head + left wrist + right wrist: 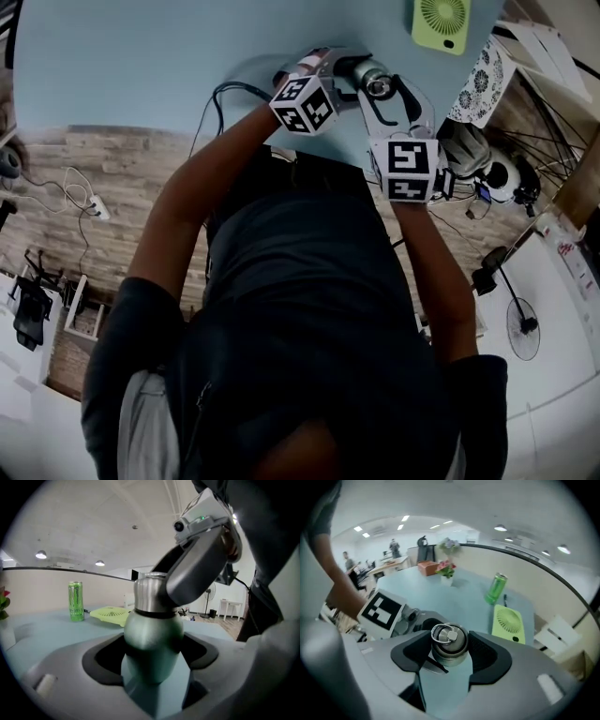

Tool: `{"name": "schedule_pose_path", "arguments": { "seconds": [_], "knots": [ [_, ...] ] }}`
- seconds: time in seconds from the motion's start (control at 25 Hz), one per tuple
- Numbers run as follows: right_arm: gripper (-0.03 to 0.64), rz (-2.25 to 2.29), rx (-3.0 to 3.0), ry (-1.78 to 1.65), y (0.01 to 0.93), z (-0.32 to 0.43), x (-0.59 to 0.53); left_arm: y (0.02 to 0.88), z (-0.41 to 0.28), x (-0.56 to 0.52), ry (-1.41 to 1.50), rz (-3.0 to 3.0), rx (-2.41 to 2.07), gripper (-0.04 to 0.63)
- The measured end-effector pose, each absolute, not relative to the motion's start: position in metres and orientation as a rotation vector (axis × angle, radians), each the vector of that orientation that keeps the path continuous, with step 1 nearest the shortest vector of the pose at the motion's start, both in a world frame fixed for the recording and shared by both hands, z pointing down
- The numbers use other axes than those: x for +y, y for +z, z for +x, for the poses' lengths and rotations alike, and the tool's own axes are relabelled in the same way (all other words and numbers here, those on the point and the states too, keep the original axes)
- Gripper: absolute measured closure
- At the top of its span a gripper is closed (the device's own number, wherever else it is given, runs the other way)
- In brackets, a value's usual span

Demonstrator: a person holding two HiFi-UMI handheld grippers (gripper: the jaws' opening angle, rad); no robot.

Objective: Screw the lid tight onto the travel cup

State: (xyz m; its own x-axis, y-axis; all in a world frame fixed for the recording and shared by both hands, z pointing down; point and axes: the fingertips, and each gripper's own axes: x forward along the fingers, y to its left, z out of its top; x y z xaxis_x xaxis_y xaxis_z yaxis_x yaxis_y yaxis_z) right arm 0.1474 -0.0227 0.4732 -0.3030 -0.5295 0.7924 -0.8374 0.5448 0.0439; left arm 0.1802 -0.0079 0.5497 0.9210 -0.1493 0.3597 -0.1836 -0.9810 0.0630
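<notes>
The travel cup stands on the pale blue table (141,66). Its green body (152,634) sits between the jaws of my left gripper (152,654), which is shut on it low down. The steel lid (449,641), with a ring on top, sits on the cup's neck. My right gripper (449,652) is shut on that lid from above, a dark pad pressing each side. In the left gripper view the lid (150,595) is partly covered by the right gripper's grey jaw. The head view shows both grippers meeting at the cup (375,82) near the table's front edge.
A green drink can (496,588) and a flat lime-green fan (508,623) lie beyond the cup toward the table's far side. A small pot of flowers (446,569) stands further back. Cables hang off the table's near edge (220,94).
</notes>
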Motion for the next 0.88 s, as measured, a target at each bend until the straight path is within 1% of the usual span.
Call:
{"name": "schedule_pose_path", "arguments": {
  "seconds": [0.08, 0.16, 0.52, 0.68, 0.88],
  "knots": [
    [0.371, 1.266, -1.953, 0.534, 0.473, 0.15, -0.024, 0.55, 0.18, -0.008, 0.55, 2.986, -0.266, 0.181],
    [0.37, 1.314, -1.948, 0.547, 0.473, 0.151, -0.023, 0.55, 0.18, -0.008, 0.549, 2.986, -0.267, 0.181],
    [0.368, 1.221, -1.961, 0.563, 0.475, 0.15, -0.022, 0.551, 0.18, -0.008, 0.545, 2.983, -0.263, 0.179],
    [0.367, 1.009, -2.018, 0.536, 0.466, 0.144, -0.018, 0.55, 0.18, -0.008, 0.543, 2.982, -0.261, 0.179],
    [0.365, 0.497, -2.059, 0.213, 0.447, 0.138, -0.011, 0.55, 0.181, -0.009, 0.543, 2.98, -0.256, 0.179]
  ]
}}
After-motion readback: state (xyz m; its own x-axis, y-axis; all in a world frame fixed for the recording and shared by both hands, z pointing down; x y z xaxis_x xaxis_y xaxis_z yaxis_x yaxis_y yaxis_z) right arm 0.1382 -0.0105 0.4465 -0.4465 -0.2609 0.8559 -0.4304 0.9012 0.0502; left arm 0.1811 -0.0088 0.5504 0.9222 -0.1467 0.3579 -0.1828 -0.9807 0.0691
